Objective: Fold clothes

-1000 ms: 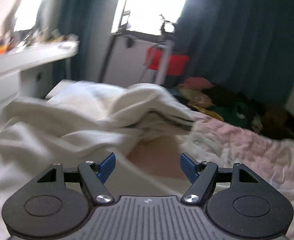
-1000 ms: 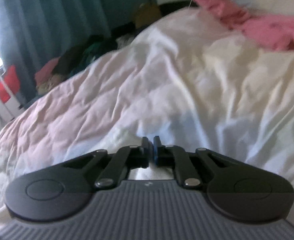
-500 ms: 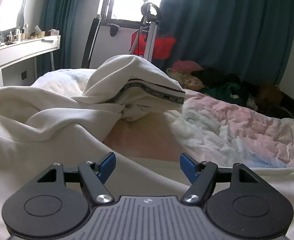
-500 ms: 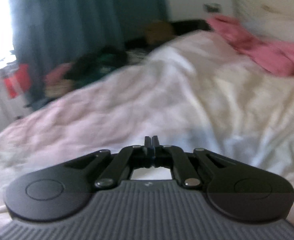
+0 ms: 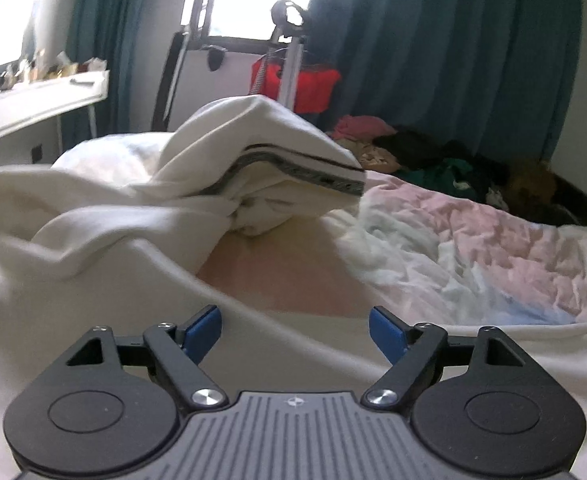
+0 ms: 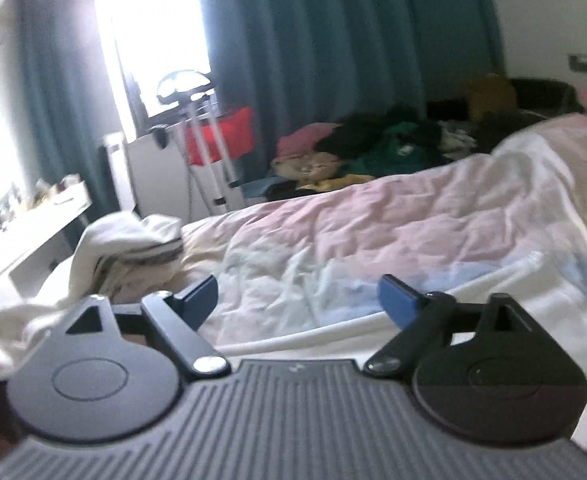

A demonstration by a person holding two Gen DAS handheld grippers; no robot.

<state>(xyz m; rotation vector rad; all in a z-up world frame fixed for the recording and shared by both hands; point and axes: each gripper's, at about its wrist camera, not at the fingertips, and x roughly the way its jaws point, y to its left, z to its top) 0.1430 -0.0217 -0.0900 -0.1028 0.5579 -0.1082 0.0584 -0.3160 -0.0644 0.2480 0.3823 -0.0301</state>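
White garment [image 5: 253, 152] lies bunched on our quilt [image 5: 473, 248]; we hold our left gripper [image 5: 295, 330] and right gripper [image 6: 297, 296] spread wide, gripping nothing.

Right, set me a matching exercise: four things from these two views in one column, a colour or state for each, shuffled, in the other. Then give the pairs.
Things:
1. left tongs
2. curtain
3. garment with striped band
4. bedspread

Descriptions:
A. dark teal, hanging beside the window
B. pale pink and blue, crumpled over the bed
C. open, nothing between the blue pads
D. cream-white, bunched up in a heap

Pairs: 1-C, 2-A, 3-D, 4-B
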